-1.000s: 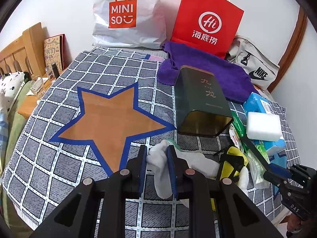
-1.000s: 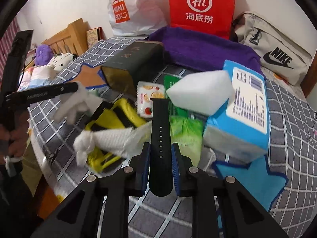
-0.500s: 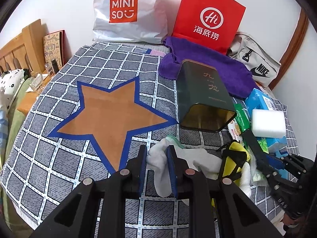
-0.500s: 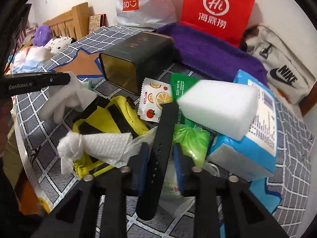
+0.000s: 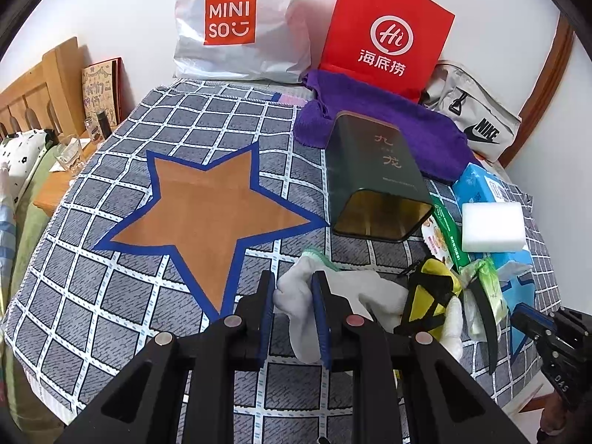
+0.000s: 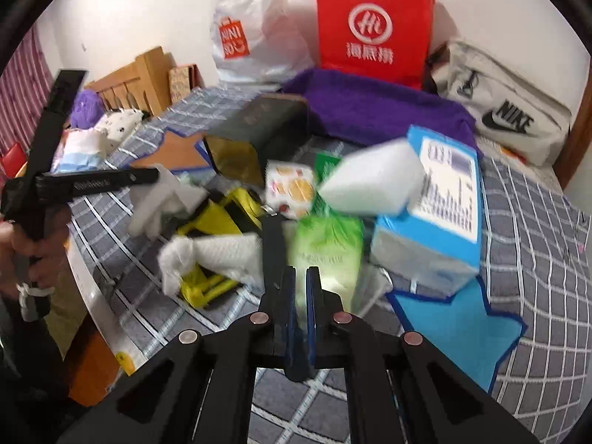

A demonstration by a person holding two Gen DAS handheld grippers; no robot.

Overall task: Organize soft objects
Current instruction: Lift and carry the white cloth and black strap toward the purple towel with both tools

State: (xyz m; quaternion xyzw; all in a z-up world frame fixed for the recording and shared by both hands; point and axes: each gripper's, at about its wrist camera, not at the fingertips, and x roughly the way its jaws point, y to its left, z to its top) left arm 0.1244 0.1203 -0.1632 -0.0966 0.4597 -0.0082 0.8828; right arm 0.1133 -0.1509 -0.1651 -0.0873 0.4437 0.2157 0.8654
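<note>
Left gripper (image 5: 294, 309) pinches the sock (image 5: 296, 296); right gripper (image 6: 300, 307) has just closed on nothing.
The strap (image 6: 273, 248) lies just beside its narrowed jaws; it should reopen and straddle the strap.

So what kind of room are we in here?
Most likely a bedroom: a wooden headboard stands at the left, a spotted pillow lies beside it, and shopping bags lean against the wall.

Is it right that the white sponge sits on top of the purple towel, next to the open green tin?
Not quite: the white sponge rests on the blue tissue pack, not the purple towel. It is beside the open green tin; the left wrist view shows this.
</note>
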